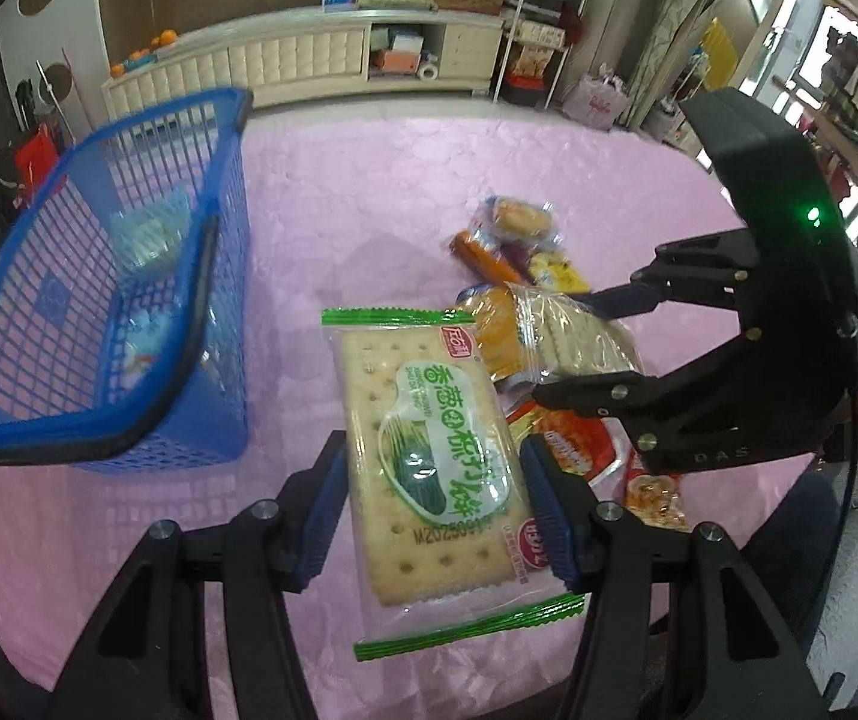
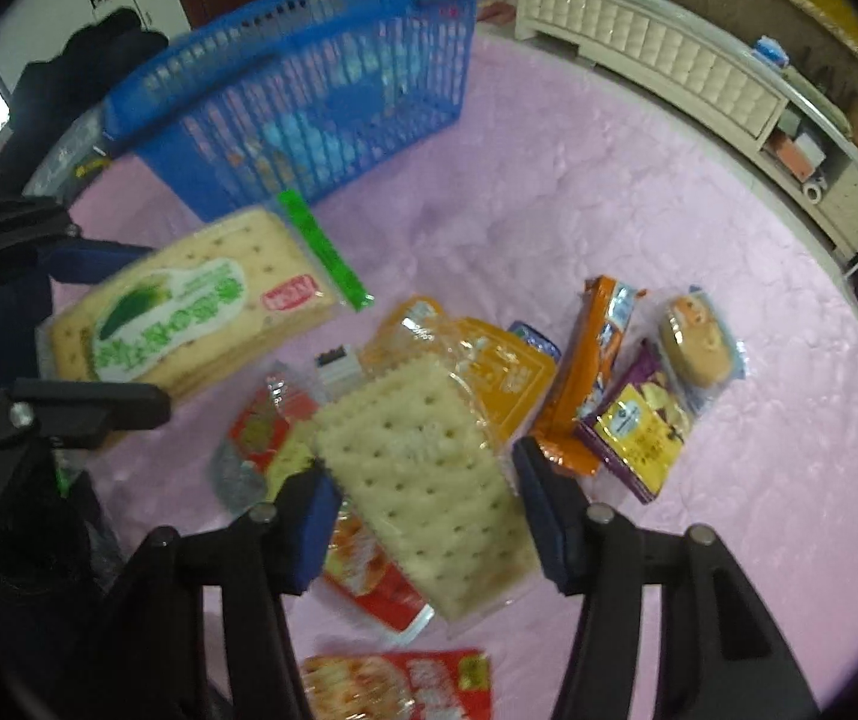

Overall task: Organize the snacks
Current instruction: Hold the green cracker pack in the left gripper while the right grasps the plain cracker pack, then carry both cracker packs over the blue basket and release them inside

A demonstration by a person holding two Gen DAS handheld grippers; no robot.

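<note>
My left gripper (image 1: 432, 498) is shut on a green-edged cracker pack (image 1: 429, 456) and holds it above the pink table; the pack also shows in the right wrist view (image 2: 189, 306). My right gripper (image 2: 423, 510) is shut on a clear cracker pack (image 2: 423, 480), seen in the left wrist view (image 1: 573, 330) too. A blue mesh basket (image 1: 129, 276) stands to the left with a few snacks inside; it also shows in the right wrist view (image 2: 321, 78).
Loose snacks lie on the pink tablecloth (image 2: 609, 180): an orange bar (image 2: 597, 360), a purple-yellow pack (image 2: 639, 432), a small cake (image 2: 696, 339), red packs (image 2: 393, 690). A white cabinet (image 1: 309, 54) stands behind the table.
</note>
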